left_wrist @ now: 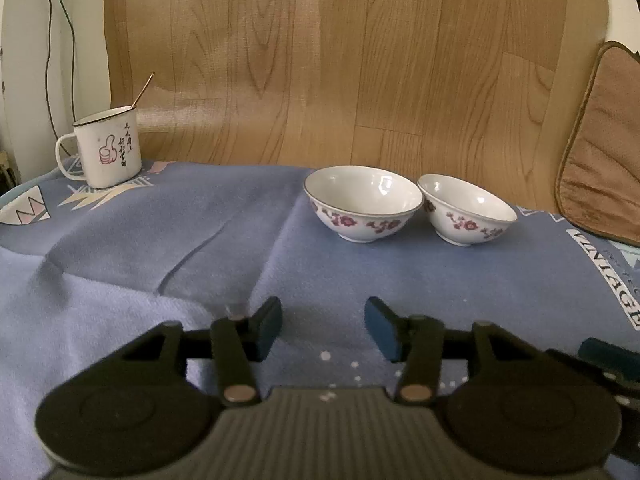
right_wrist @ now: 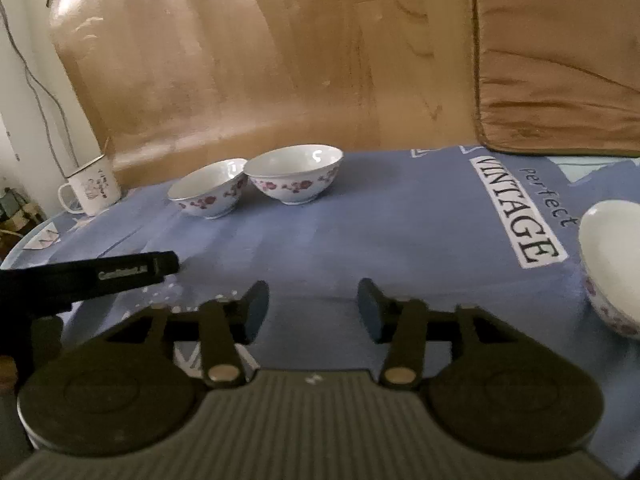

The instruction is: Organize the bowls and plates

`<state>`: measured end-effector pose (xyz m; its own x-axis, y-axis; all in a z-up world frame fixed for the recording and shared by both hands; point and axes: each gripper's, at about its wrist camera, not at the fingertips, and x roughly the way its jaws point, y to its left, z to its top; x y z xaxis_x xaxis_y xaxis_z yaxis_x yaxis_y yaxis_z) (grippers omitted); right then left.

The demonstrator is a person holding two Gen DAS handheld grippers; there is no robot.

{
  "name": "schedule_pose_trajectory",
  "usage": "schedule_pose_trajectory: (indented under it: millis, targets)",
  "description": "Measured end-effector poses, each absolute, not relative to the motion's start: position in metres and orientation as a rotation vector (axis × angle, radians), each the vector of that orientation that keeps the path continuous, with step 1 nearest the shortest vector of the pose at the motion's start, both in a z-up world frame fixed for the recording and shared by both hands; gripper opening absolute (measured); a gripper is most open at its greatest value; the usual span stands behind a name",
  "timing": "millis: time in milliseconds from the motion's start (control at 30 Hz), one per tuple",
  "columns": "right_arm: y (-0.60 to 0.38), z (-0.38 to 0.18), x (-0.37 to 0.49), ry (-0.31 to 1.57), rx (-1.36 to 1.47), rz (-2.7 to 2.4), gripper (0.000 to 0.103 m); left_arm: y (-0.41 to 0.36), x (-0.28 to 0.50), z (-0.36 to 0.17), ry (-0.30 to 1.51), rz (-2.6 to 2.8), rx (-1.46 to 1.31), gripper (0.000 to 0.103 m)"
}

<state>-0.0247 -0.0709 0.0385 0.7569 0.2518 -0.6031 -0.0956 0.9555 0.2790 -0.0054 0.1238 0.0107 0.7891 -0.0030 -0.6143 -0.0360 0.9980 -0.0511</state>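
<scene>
Two bowls point(left_wrist: 364, 204) point(left_wrist: 466, 210) sit upright, mouths up, right of centre; my left gripper point(left_wrist: 324, 328) and right gripper point(right_wrist: 314, 308) gape empty.

Ahead of the tool, a wood-grain sheet point(left_wrist: 320, 64) rises as a backdrop behind the table's blue printed cloth point(left_wrist: 120, 264). To the far left stands a pale wall point(left_wrist: 28, 80) with a thin dark cable point(left_wrist: 50, 60) hanging down; a brown cushion point(left_wrist: 600, 168) leans at the right.
</scene>
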Motion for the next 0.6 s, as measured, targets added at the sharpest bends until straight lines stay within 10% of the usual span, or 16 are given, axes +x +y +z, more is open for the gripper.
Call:
schedule_pose_trajectory:
  millis: [600]
  targets:
    - [-0.0688, 0.0398, -0.0275, 0.682, 0.235, 0.177, 0.057, 0.1226, -0.0056, 0.0110, 0.663, 0.011, -0.046, 0.053]
